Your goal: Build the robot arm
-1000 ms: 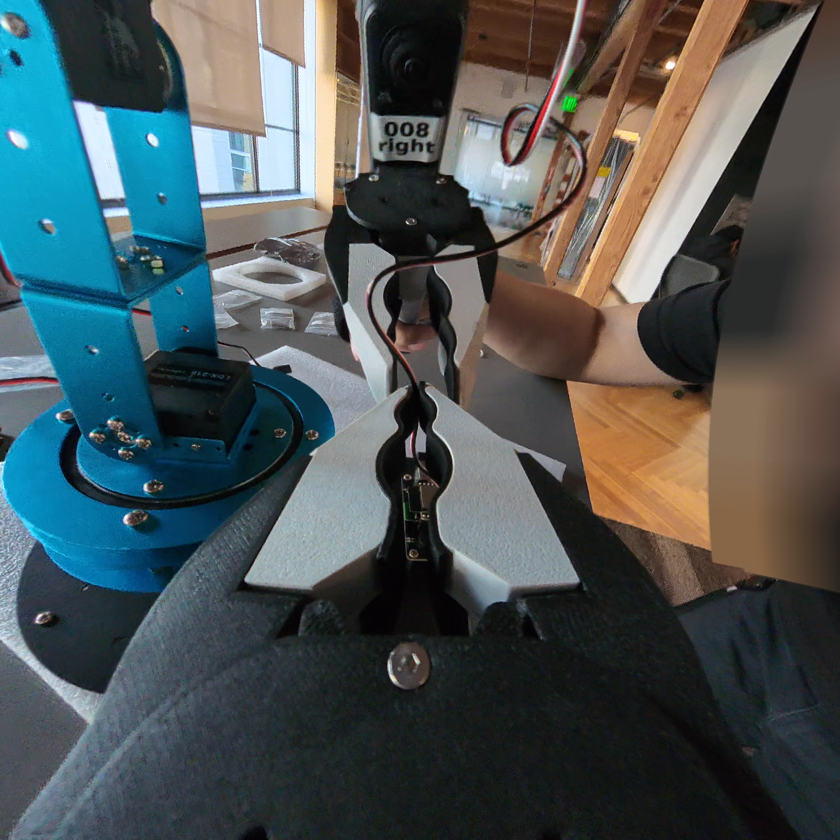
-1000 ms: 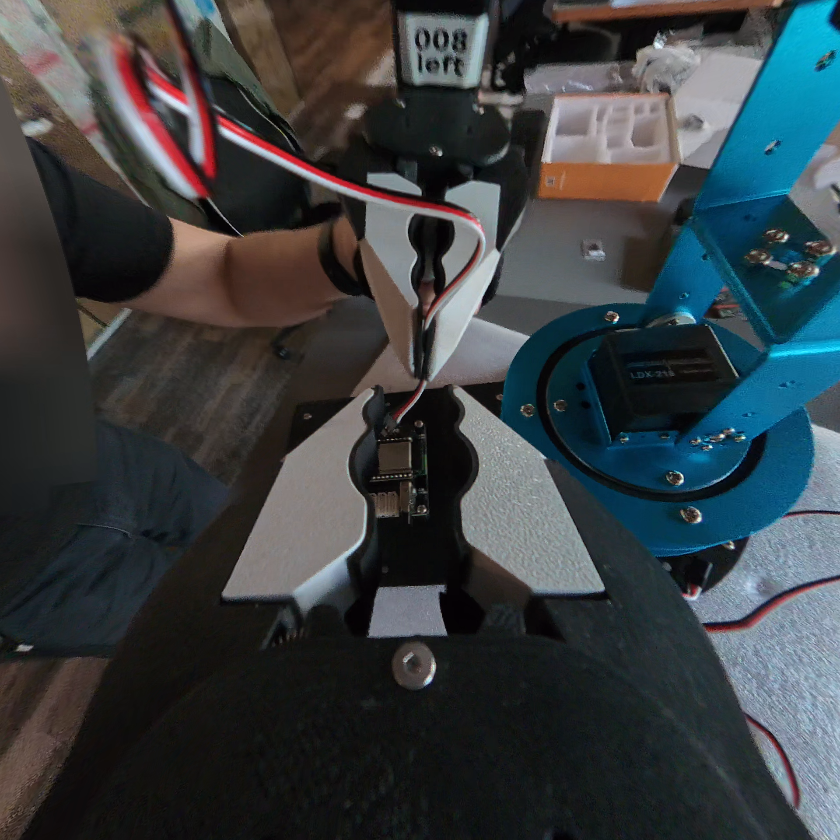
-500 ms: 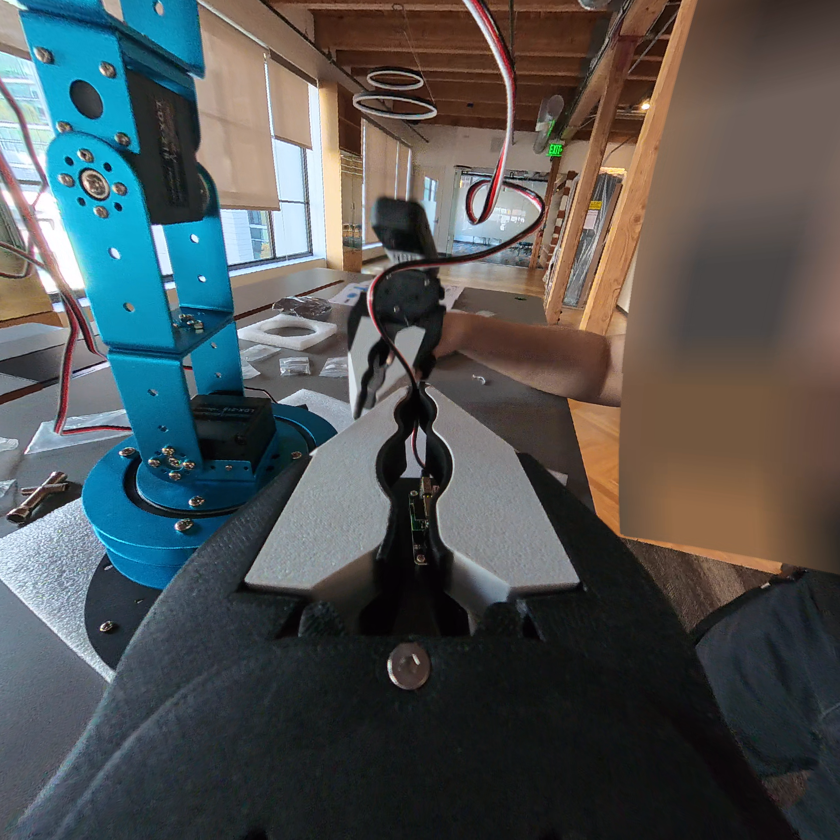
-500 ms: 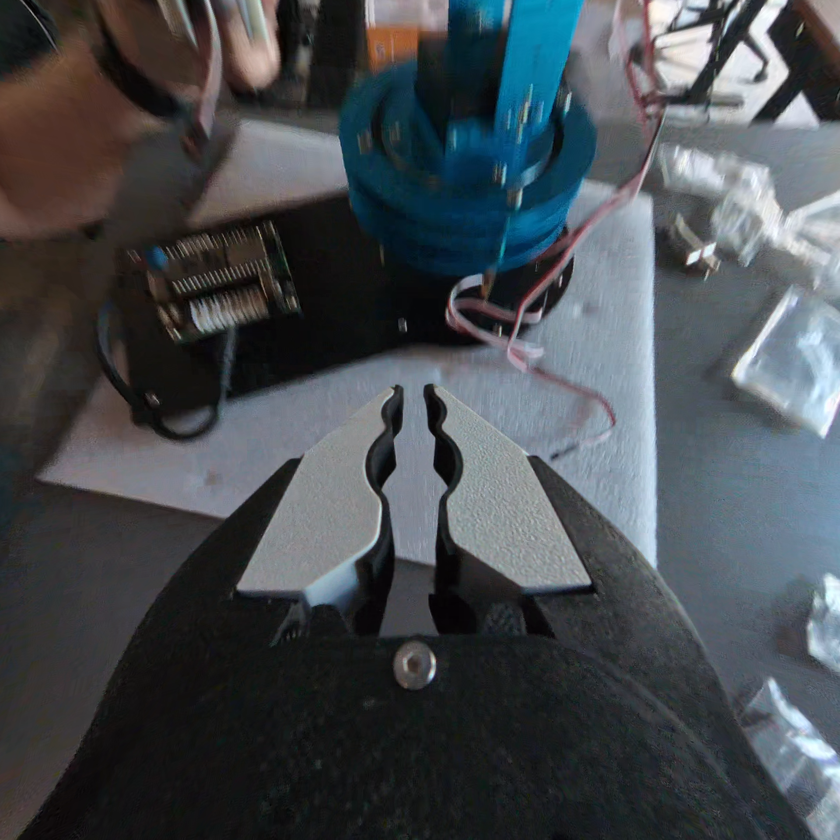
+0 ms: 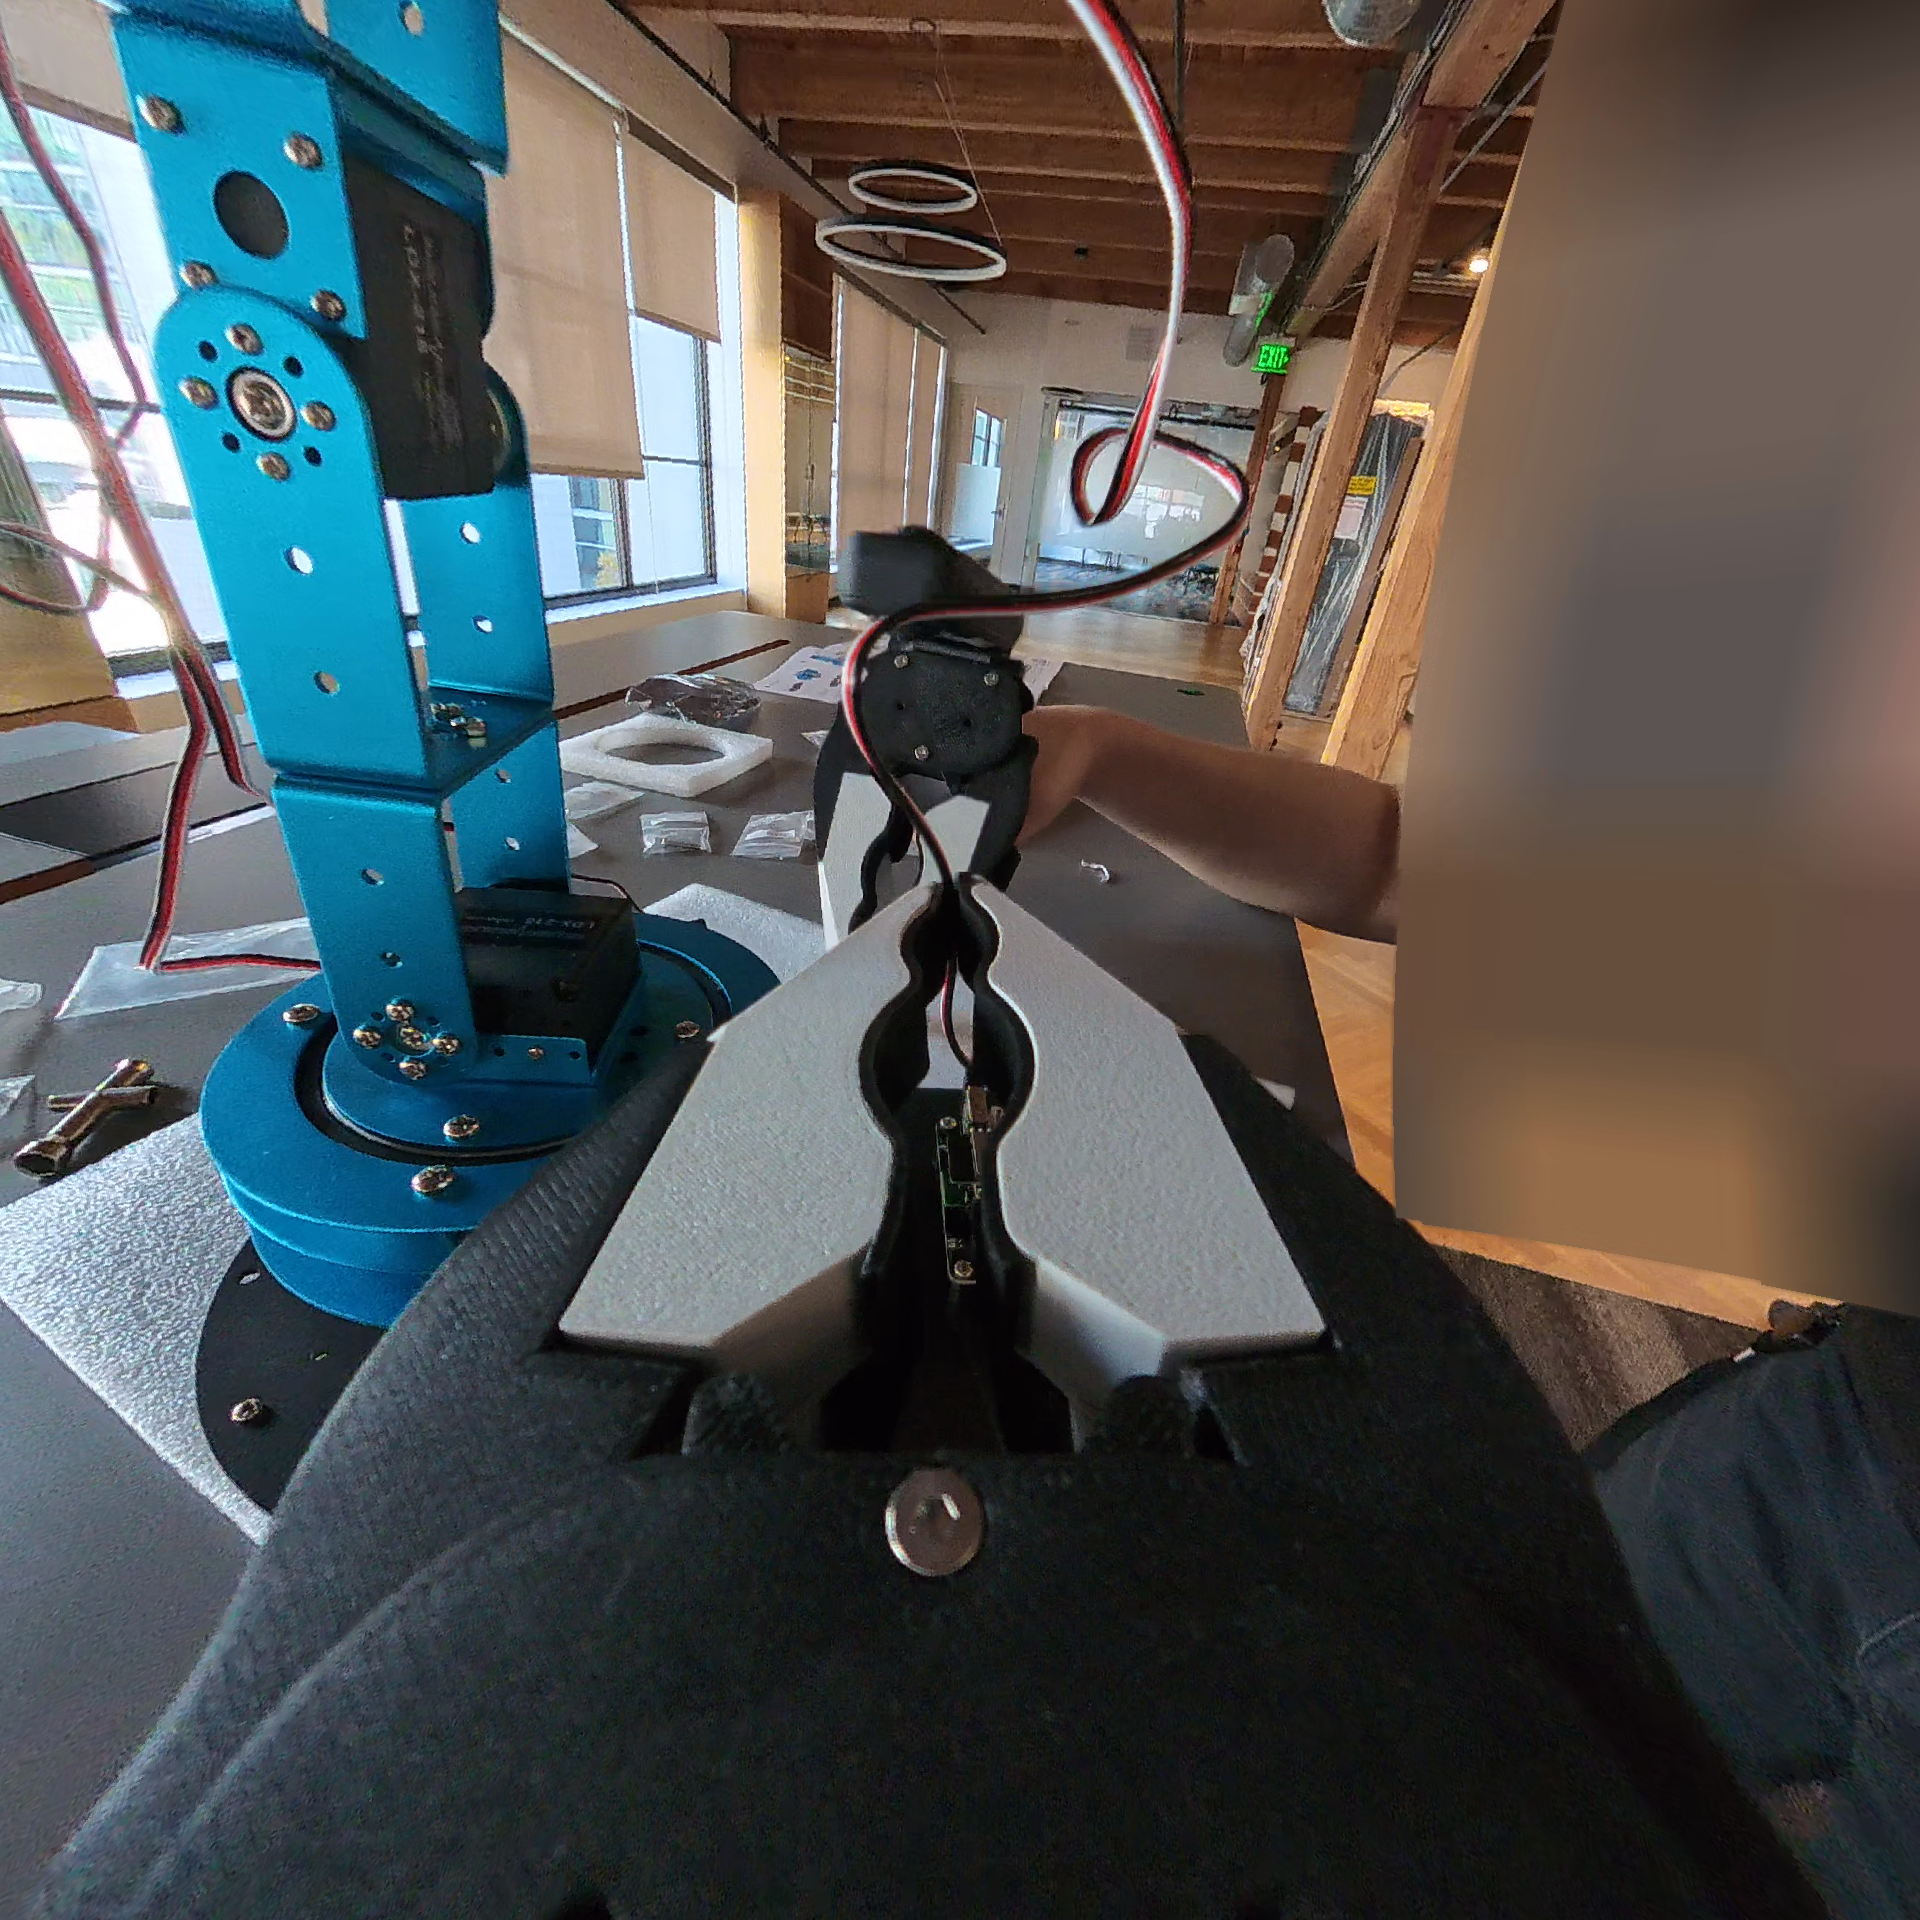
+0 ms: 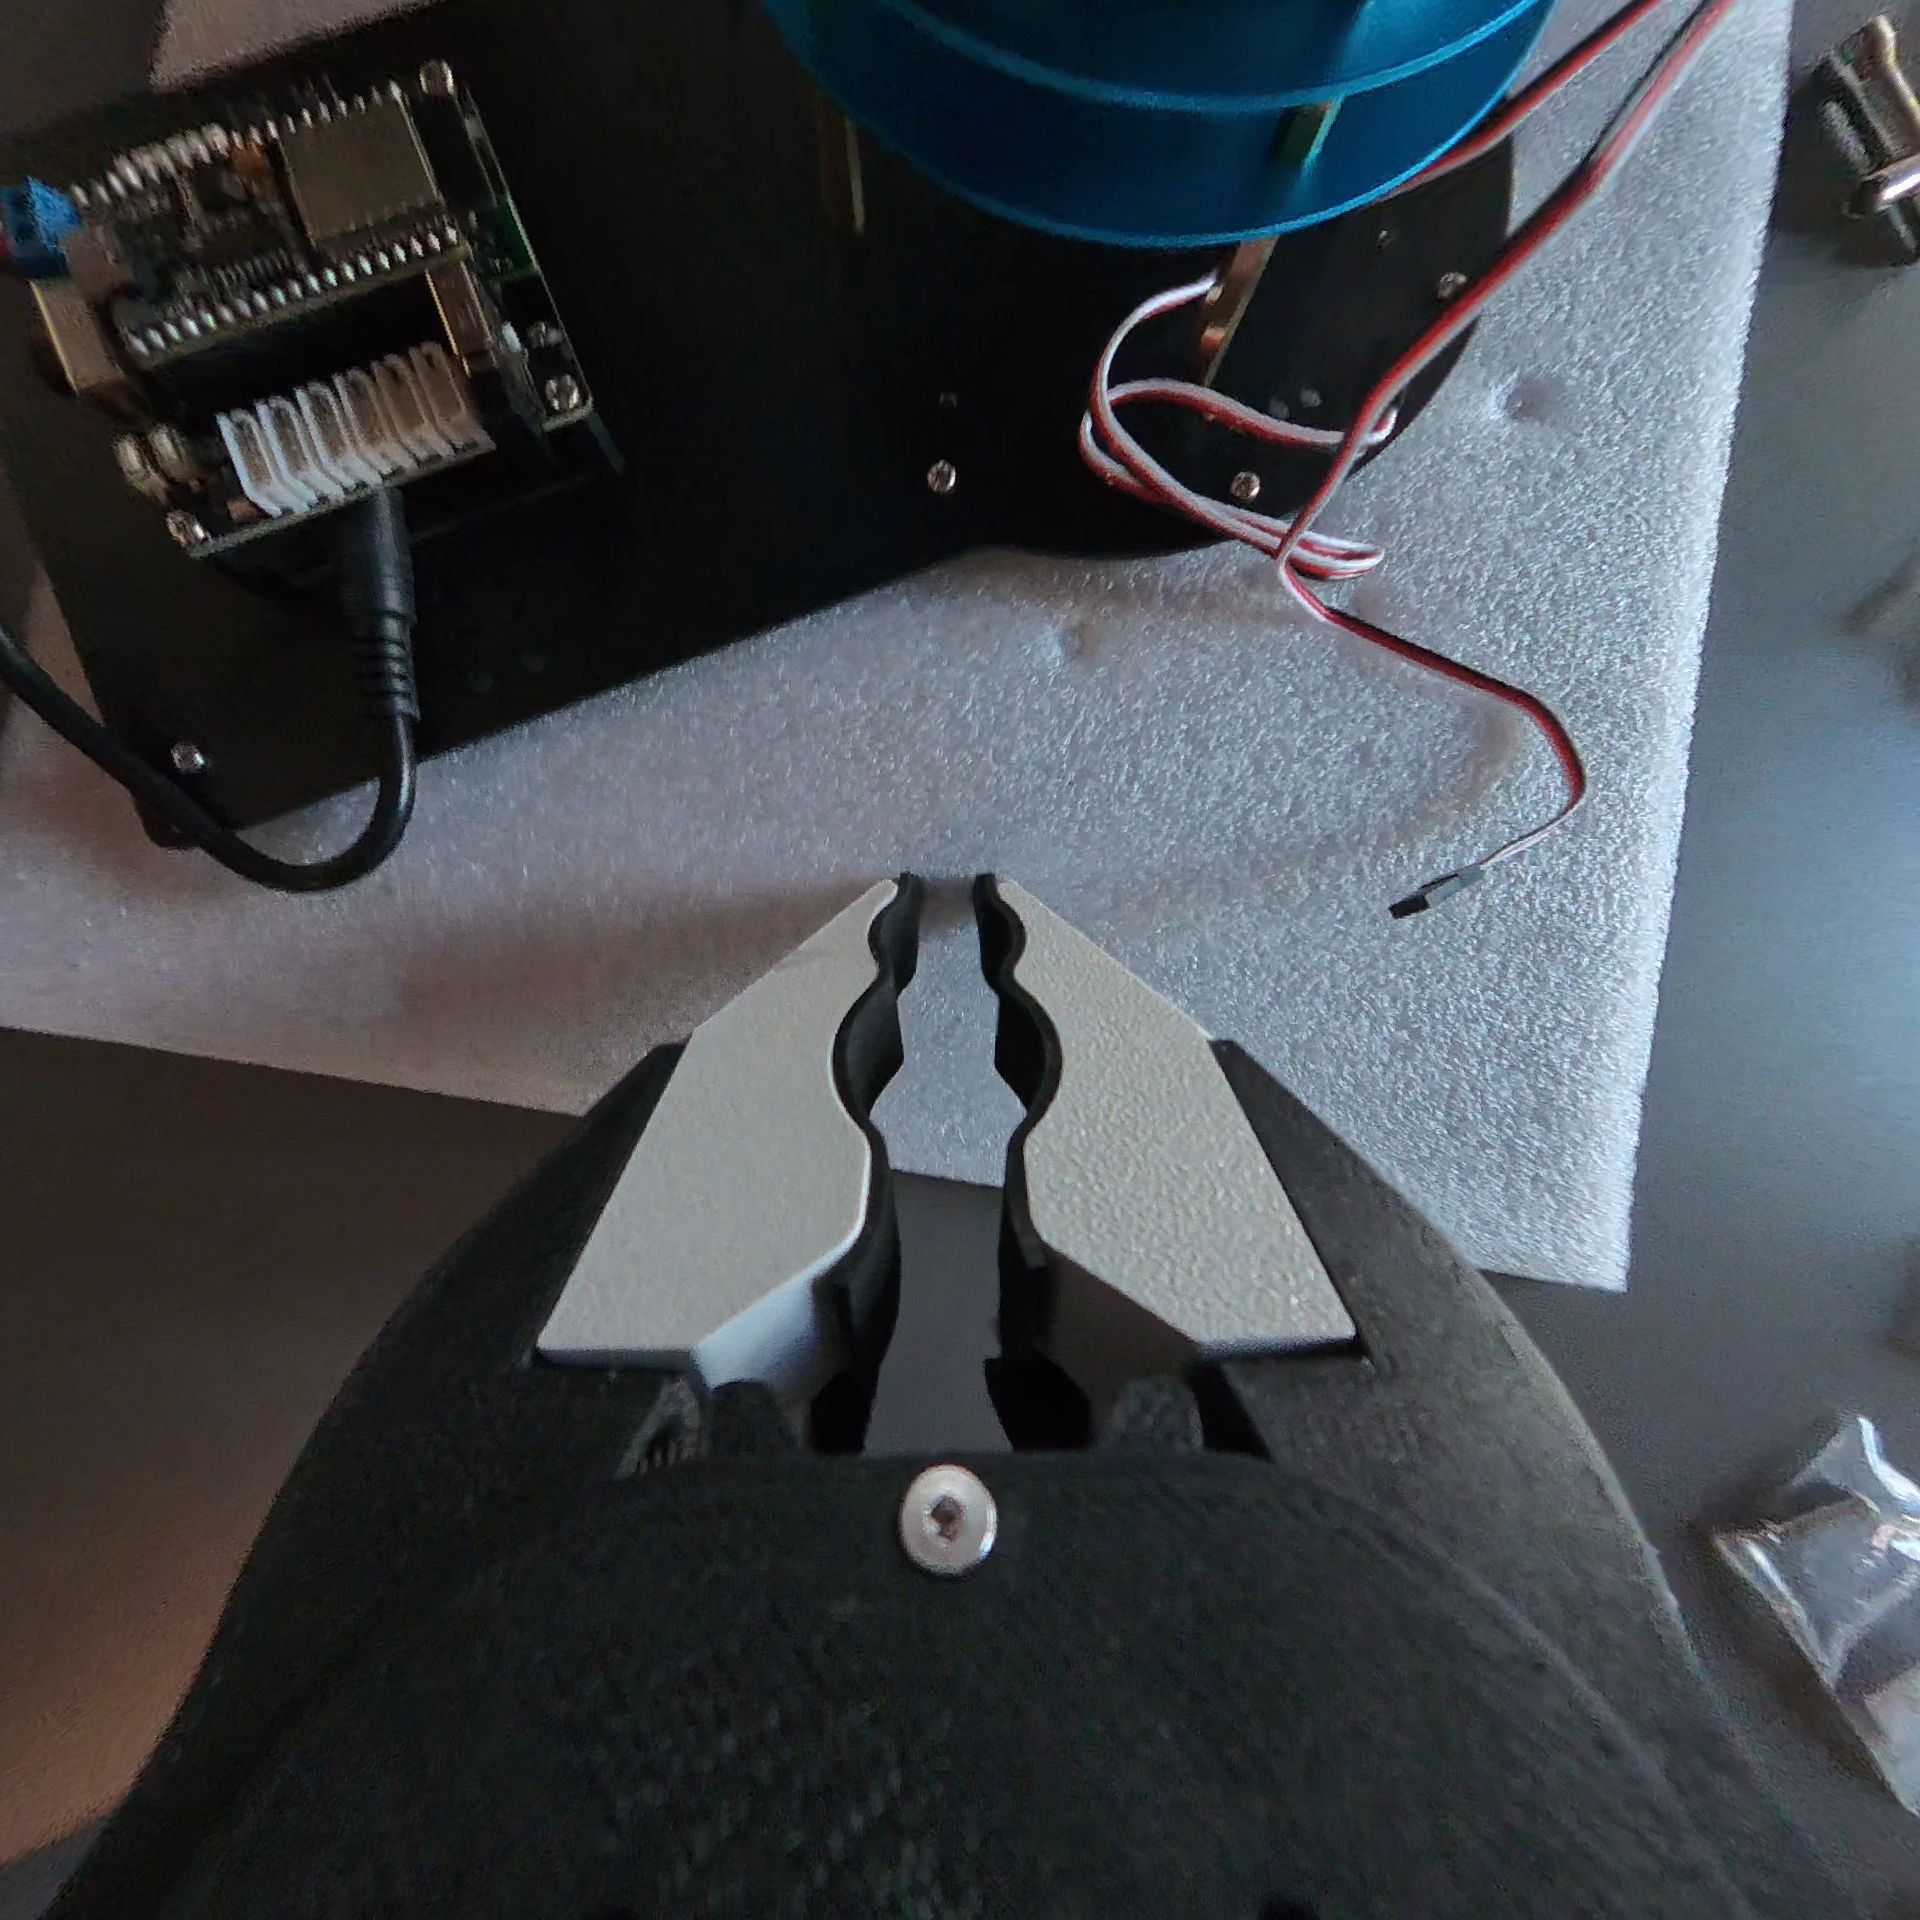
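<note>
2 tongs: left tongs (image 5: 961,904) clenched on small board (image 5: 958,1184), wire (image 5: 1164,312) trailing up, kept off table. Right tongs (image 6: 940,883) slightly parted, empty, over foam (image 6: 1143,727) near controller (image 6: 312,301) and loose plug (image 6: 1434,894).

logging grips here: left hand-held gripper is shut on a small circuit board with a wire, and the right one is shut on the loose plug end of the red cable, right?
Not quite. The left hand-held gripper is shut on the small circuit board and its wire, but the right wrist view shows the right hand-held gripper open and empty; the loose plug lies apart on the foam sheet.
</note>
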A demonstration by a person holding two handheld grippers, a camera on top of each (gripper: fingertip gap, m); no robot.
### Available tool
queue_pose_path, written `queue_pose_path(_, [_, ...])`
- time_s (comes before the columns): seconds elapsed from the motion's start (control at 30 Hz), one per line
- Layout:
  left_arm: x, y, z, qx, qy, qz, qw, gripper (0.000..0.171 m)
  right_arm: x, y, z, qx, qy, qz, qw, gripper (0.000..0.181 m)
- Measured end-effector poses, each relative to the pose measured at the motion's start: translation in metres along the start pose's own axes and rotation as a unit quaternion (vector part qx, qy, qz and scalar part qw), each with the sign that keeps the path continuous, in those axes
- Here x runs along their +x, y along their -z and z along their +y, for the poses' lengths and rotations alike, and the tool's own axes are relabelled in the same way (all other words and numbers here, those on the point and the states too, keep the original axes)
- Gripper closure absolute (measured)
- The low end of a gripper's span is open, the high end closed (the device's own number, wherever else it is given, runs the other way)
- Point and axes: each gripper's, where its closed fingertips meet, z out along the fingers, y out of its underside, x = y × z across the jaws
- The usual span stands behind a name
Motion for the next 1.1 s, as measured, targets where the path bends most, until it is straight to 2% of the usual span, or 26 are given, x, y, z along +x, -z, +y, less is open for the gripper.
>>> queue_pose_path(0.13, [0.001, -0.003, 0.003, -0.011, -0.005, -0.002, 1.0, 0.171, 0.002, 0.008, -0.005, 0.017, 0.007, 0.009, 1.0, 0.172])
queue_pose_path(0.2, [0.002, -0.003, 0.004, -0.013, -0.003, 0.001, 1.0, 0.171, 0.001, 0.002, 0.001, 0.0, -0.005, 0.001, 1.0, 0.173])
queue_pose_path(0.27, [0.002, -0.003, 0.004, -0.016, -0.001, 0.007, 1.0, 0.171, -0.003, 0.009, -0.011, 0.022, -0.003, -0.006, 1.0, 0.171])
queue_pose_path(0.33, [0.005, -0.005, 0.005, -0.025, -0.003, 0.015, 1.0, 0.171, -0.021, 0.028, -0.063, 0.16, 0.031, -0.024, 0.986, 0.168])
queue_pose_path(0.4, [0.007, -0.009, 0.007, -0.043, -0.012, 0.022, 0.999, 0.171, -0.051, 0.048, -0.11, 0.259, 0.026, -0.096, 0.961, 0.167])
queue_pose_path(0.47, [0.012, -0.013, 0.007, -0.058, -0.021, 0.035, 0.997, 0.171, -0.077, 0.055, -0.141, 0.3, -0.003, -0.187, 0.935, 0.158])
queue_pose_path(0.53, [0.018, -0.016, 0.006, -0.069, -0.029, 0.05, 0.996, 0.171, -0.087, 0.048, -0.155, 0.292, -0.031, -0.24, 0.925, 0.155])
queue_pose_path(0.6, [0.019, -0.016, 0.006, -0.08, -0.04, 0.053, 0.995, 0.171, -0.088, 0.034, -0.155, 0.259, -0.018, -0.244, 0.934, 0.155])
queue_pose_path(0.7, [0.024, -0.017, 0.003, -0.077, -0.045, 0.07, 0.994, 0.171, -0.102, 0.026, -0.155, 0.235, 0.0, -0.302, 0.924, 0.157])
queue_pose_path(0.8, [0.025, -0.019, -0.001, -0.073, -0.048, 0.077, 0.993, 0.171, -0.097, 0.018, -0.153, 0.233, -0.007, -0.308, 0.922, 0.163])
queue_pose_path(0.93, [0.03, -0.018, -0.006, -0.062, -0.047, 0.088, 0.993, 0.171, -0.09, 0.04, -0.149, 0.266, -0.003, -0.311, 0.912, 0.165])
queue_pose_path(1.03, [0.038, -0.012, -0.007, -0.055, -0.035, 0.097, 0.993, 0.171, -0.083, 0.07, -0.111, 0.268, -0.024, -0.25, 0.93, 0.165])
queue_pose_path(1.1, [0.04, -0.007, -0.006, -0.063, -0.028, 0.096, 0.993, 0.171, -0.076, 0.081, -0.057, 0.236, -0.069, -0.152, 0.957, 0.167])
